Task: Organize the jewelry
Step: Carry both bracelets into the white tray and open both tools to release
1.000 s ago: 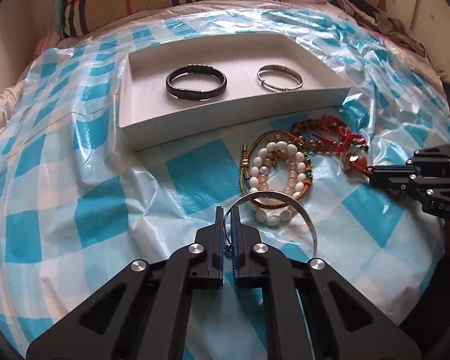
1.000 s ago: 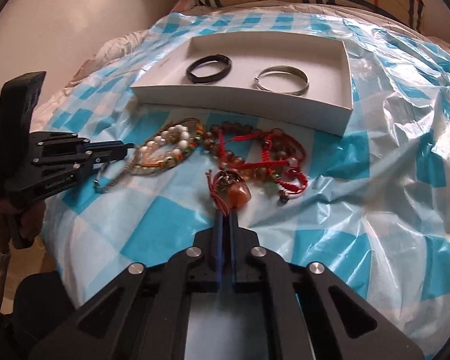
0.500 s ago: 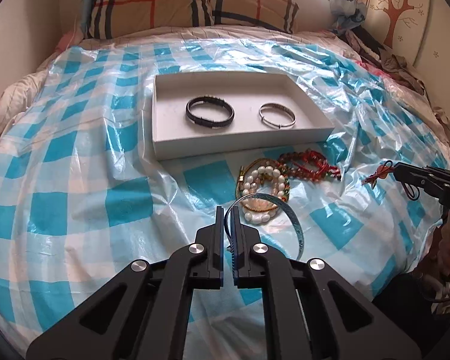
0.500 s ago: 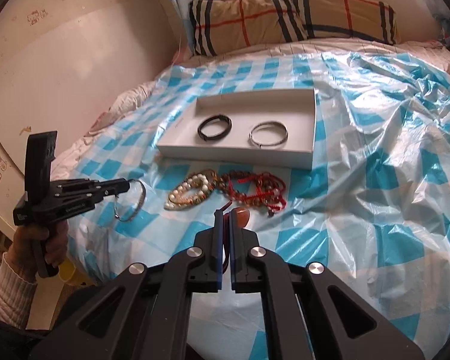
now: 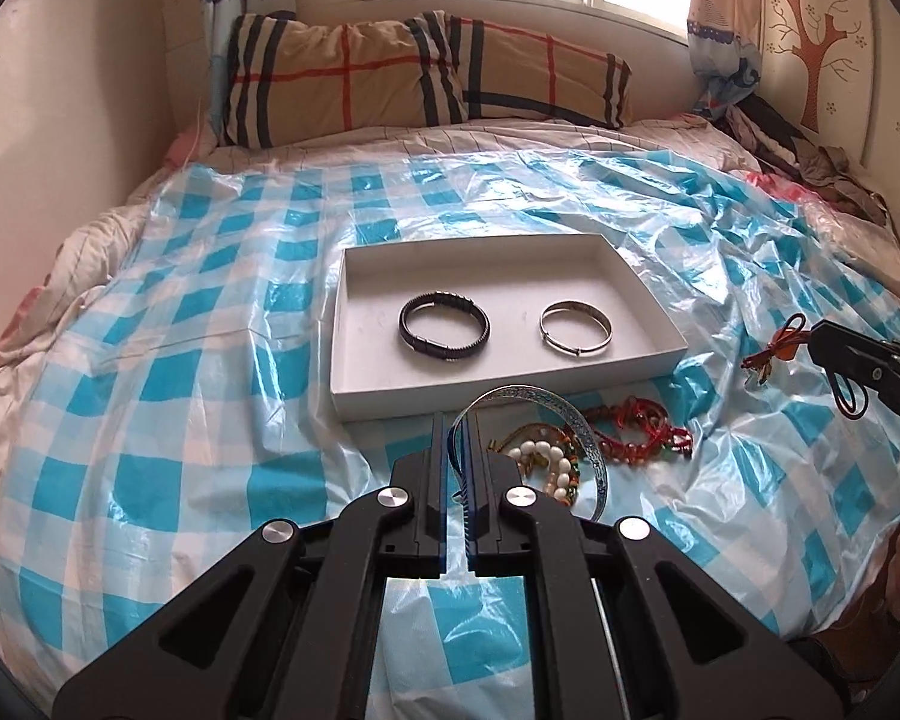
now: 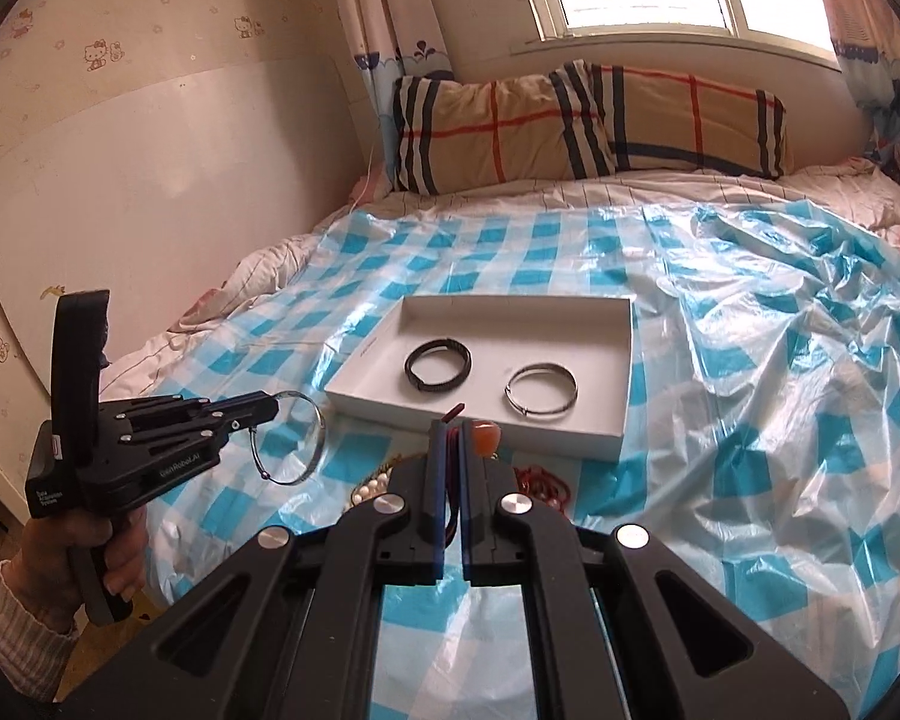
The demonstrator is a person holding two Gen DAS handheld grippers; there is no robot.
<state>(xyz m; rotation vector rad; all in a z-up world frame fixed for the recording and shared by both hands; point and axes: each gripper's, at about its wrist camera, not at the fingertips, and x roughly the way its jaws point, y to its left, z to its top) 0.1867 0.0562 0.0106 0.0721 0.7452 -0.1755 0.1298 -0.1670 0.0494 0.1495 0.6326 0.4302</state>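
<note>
A white tray lies on the bed and holds a black bracelet and a silver bangle; in the right wrist view the tray shows both too. My left gripper is shut on a thin silver-blue bangle, held above the sheet in front of the tray; it also shows in the right wrist view. My right gripper is shut on a red-corded orange stone pendant, lifted off the bed. Beaded bracelets lie on the sheet below.
A blue-and-white checked plastic sheet covers the bed. A plaid pillow lies at the head under the window. A wall runs along the left side. Clothes are piled at the far right.
Both grippers have risen and pulled back from the bed with their pieces; the pendant has left the sheet and the tray now looks farther away.
</note>
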